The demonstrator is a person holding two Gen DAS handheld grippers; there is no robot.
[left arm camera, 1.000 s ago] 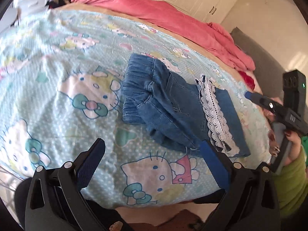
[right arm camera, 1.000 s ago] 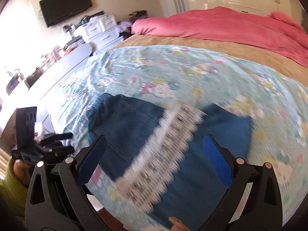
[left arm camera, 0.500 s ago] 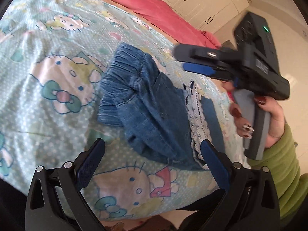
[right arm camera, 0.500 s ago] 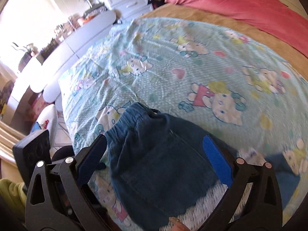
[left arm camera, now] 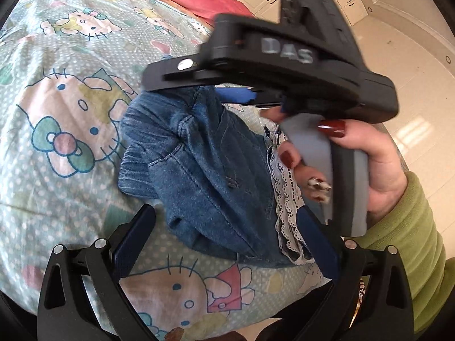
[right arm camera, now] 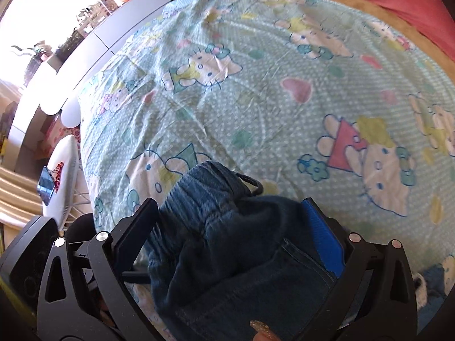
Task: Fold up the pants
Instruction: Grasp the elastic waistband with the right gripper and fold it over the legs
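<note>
denim pants (right arm camera: 227, 255) lie between the right gripper (right arm camera: 227, 233) fingers, both grippers spread apart.

The left wrist view looks down and forward along the left tongs (left arm camera: 224, 241) from the near edge of the bed (left arm camera: 57, 170), close above the denim pants (left arm camera: 216, 176), with the right tongs (left arm camera: 236, 93) crossing its frame from 2 o'clock. The right wrist view sits lower and nearer still (the denim (right arm camera: 236, 261) fills the space between its own fingers), facing across the bed (right arm camera: 256, 91) toward furniture at 10 o'clock. Both views share the pants and the cartoon-print sheet.
</note>
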